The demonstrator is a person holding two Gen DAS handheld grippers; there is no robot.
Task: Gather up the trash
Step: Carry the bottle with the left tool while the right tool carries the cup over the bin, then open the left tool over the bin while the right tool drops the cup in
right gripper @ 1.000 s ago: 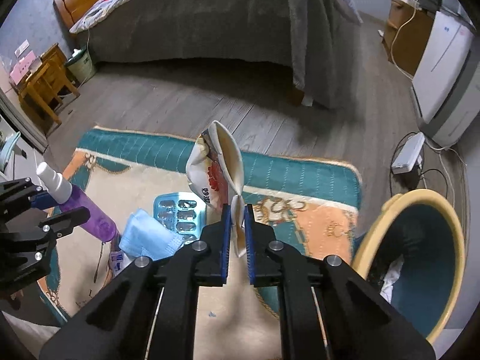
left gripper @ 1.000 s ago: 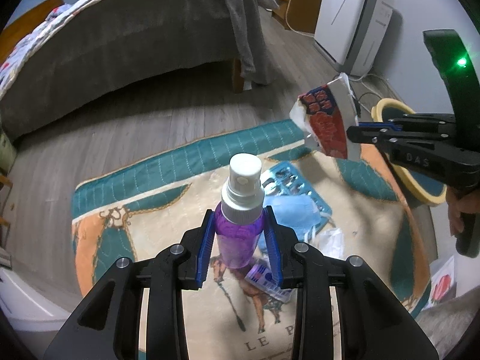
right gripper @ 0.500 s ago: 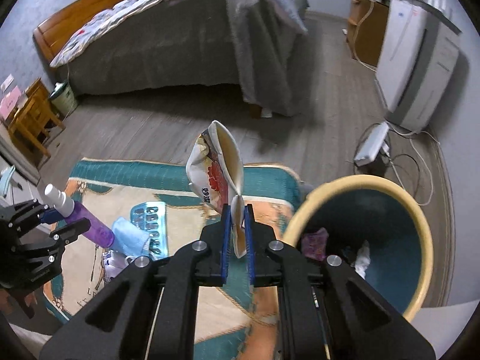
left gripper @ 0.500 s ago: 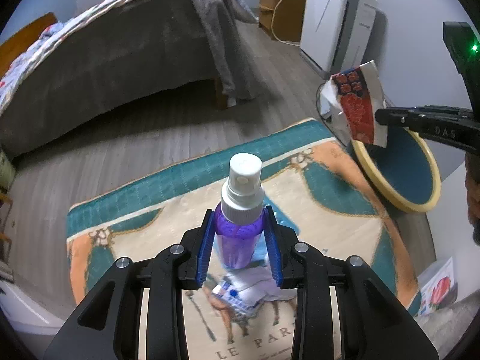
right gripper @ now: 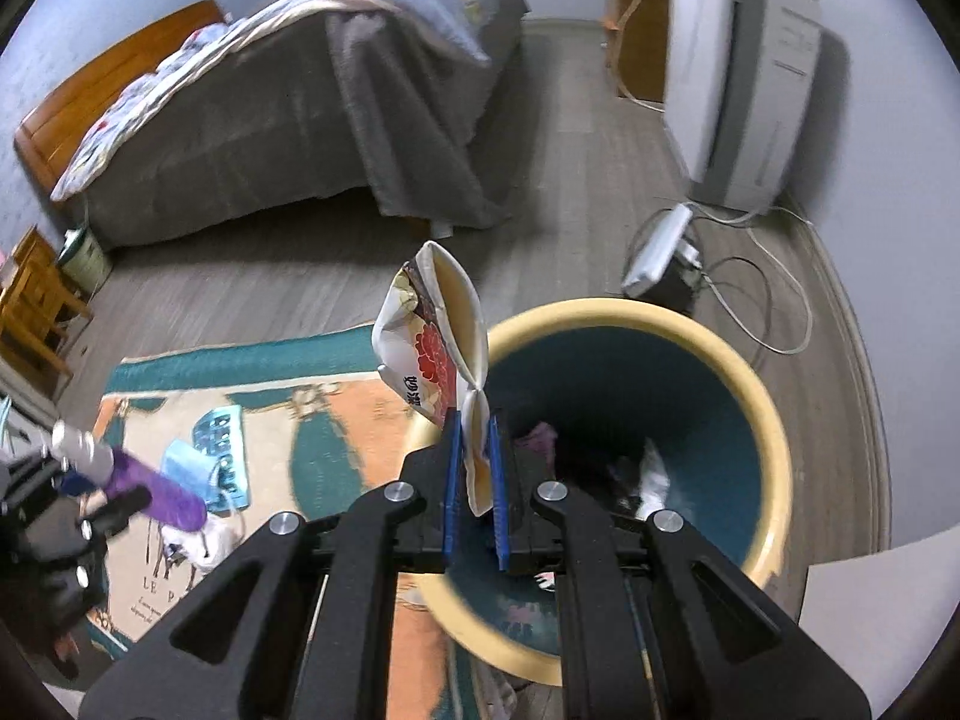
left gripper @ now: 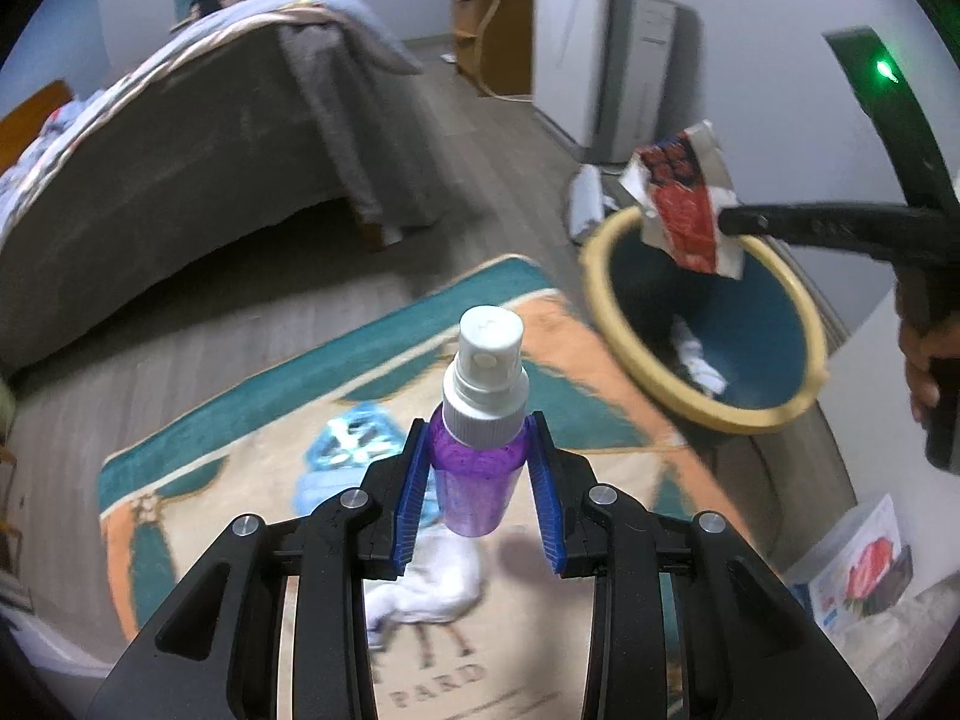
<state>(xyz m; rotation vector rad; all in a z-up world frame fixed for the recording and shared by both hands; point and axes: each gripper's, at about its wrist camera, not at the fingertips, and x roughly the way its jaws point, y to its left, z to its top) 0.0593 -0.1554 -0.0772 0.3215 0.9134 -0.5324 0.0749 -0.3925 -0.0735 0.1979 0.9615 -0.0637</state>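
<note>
- Carrying trash to the bin [right gripper: 774, 414], taken as landmark: yellow rim, teal inside, standing on the floor just off the rug's [left gripper: 198, 468] corner.
- Right gripper [right gripper: 475, 468] is clenched on a crumpled snack wrapper [right gripper: 438, 348], pinched at its lower fold; the wrapper hangs over the bin's near rim, not yet centred above the opening.
- Left gripper [left gripper: 479, 468] is clamped round a purple spray bottle [left gripper: 480, 480], upright with its white cap up, held above the rug, well apart from the bin.
- Judgement: carry the wrapper further over the mouth before letting go; it is light and puffed open, so a release at the rim could drop it outside.
- Bin already holds white and purplish scraps.
- Blister pack [right gripper: 219, 438], blue mask [right gripper: 186, 462] and white tissue [left gripper: 432, 588] lie on the rug, away from the bin, uncollected.
</note>
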